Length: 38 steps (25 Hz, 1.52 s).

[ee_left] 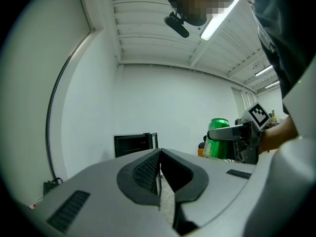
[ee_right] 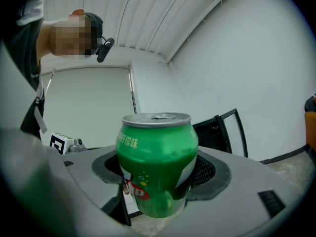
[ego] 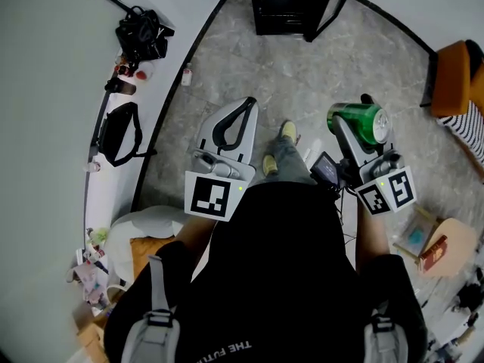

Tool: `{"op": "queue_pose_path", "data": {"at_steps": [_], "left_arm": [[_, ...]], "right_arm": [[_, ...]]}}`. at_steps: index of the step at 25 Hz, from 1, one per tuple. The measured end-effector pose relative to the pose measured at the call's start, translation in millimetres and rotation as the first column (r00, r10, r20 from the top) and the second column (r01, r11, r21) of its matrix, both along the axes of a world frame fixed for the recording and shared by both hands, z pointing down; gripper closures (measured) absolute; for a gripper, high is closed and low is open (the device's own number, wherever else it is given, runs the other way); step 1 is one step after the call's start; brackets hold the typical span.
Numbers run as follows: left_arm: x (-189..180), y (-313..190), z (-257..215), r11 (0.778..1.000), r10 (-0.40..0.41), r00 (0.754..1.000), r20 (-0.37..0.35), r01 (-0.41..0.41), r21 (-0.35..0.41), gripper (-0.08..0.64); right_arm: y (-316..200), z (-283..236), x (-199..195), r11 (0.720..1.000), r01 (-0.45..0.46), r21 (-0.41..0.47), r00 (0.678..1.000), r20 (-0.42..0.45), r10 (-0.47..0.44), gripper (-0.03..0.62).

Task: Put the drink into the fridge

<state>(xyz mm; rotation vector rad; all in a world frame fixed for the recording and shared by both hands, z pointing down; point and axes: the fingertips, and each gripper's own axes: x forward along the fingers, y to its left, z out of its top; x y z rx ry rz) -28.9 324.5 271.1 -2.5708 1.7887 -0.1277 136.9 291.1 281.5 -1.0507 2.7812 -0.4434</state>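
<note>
Black clothing on the person's torso (ego: 287, 278) fills the near edge of the head view, and both grippers are held out beyond it toward the fridge (ego: 291, 6), which stands well apart from them at the far end of the mottled grey floor (ego: 227, 74).

The drink, a green can (ee_right: 158, 162) with a silver lid, is clamped by the right gripper (ee_right: 158, 191). The jaws are pressed against the can's sides, low on the body. The can is held upright, lid up, presumably so that it can be stood on a shelf without being turned. It is carried in the air, well short of the fridge, on the side where the glass-paned door (ego: 333, 6) is swung open. With the door open, the way in is judged to be clear.

The left gripper (ee_left: 159, 157) is closed with nothing between its jaws, and is held idle, equally short of the fridge.

Dark ribbed pads are set into the smooth grey plastic jaws. The can is a glossy, smooth cylinder, and the fridge is a black, boxy cabinet.
</note>
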Motion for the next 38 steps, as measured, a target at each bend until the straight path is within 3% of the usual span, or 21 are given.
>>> {"op": "queue_pose_path", "data": {"at_steps": [24,38], "left_arm": [[7.2,-137.0,-5.7,1.0,0.007,0.999,0.041,-0.006,-0.012,0.548],[23.3,-189.8,-4.8,1.0,-0.008,0.998,0.07,0.009,-0.013,0.548]], "right_arm": [[-131.2,2.7,-0.6,1.0,0.024,0.006,1.0,-0.004,-0.024,0.255],[-185.1,12.1,10.5,0.998,0.058,0.005,0.998,-0.002,-0.058,0.255]]}}
